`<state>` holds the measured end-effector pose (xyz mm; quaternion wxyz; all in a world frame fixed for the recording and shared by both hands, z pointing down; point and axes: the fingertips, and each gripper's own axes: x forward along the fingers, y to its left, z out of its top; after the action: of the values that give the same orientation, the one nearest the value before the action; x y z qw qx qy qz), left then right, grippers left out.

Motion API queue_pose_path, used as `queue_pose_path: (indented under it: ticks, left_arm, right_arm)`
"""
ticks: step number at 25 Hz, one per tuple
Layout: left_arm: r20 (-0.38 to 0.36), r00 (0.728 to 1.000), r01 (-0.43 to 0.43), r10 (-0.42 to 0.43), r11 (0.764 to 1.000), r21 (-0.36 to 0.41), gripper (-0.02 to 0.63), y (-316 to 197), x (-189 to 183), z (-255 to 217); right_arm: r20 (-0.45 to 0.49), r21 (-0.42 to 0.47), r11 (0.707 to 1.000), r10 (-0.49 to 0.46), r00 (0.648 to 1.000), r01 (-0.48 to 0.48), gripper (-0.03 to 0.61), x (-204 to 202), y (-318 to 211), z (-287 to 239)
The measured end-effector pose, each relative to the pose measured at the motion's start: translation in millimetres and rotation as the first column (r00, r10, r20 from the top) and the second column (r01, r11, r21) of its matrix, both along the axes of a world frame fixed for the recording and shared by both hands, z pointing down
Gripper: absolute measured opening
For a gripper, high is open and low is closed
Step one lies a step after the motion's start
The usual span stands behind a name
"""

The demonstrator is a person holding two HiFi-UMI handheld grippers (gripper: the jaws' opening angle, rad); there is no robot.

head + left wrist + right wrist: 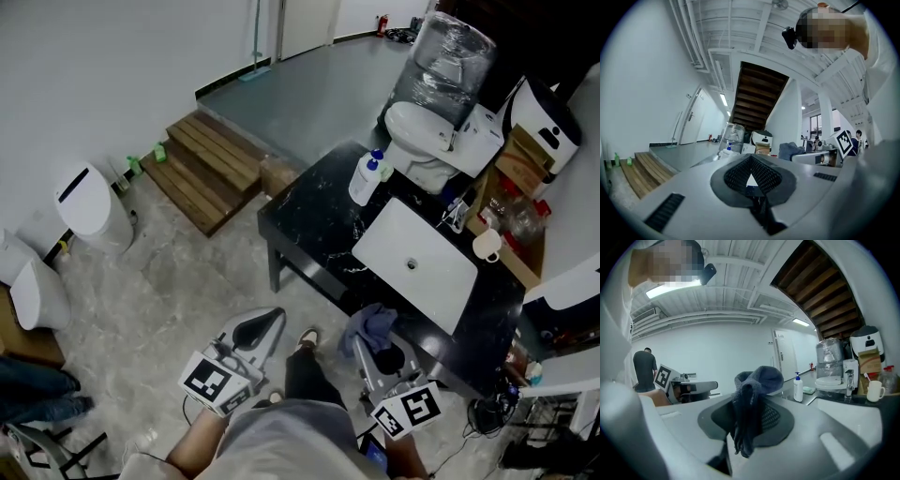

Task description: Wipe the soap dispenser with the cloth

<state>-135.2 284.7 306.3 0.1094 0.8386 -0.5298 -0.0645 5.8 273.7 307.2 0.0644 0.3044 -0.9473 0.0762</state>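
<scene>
The soap dispenser (pixel 366 178), a white bottle with a blue pump, stands at the far left end of the black marble counter (pixel 309 220). It also shows small in the right gripper view (pixel 798 388) and the left gripper view (pixel 727 151). My right gripper (pixel 367 345) is near the counter's front edge, shut on a blue-grey cloth (pixel 372 324) that bunches above the jaws (pixel 757 380). My left gripper (pixel 267 323) is off the counter to the left, over the floor, shut with nothing between its mesh pads (pixel 751 180). Both grippers are well short of the dispenser.
A white sink basin (pixel 417 262) with a faucet (pixel 457 211) is set in the counter, and a white mug (pixel 487 246) sits at its right. Beyond stand a toilet (pixel 431 131) and a plastic-wrapped jug (pixel 452 52). Wooden steps (pixel 211 164) lie left.
</scene>
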Motion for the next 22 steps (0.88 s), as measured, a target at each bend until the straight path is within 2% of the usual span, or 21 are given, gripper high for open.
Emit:
queue_pose_path:
  ticks: [8, 14, 22]
  left_arm:
    - [0.024, 0.997, -0.070, 0.071, 0.997, -0.024, 0.006, -91, 15, 5]
    - [0.043, 0.995, -0.092, 0.094, 0.995, -0.040, 0.006, -165, 26, 8]
    - [0.115, 0.986, -0.120, 0.123, 0.992, -0.035, 0.008, -250, 49, 6]
  right_arm:
    - [0.001, -0.035, 0.999, 0.012, 1.000, -0.012, 0.072, 1, -80, 12]
    - [0.008, -0.052, 0.998, 0.019, 1.000, -0.018, 0.072, 4, -151, 15]
    - [0.036, -0.051, 0.999, 0.020, 0.999, -0.018, 0.072, 15, -216, 17]
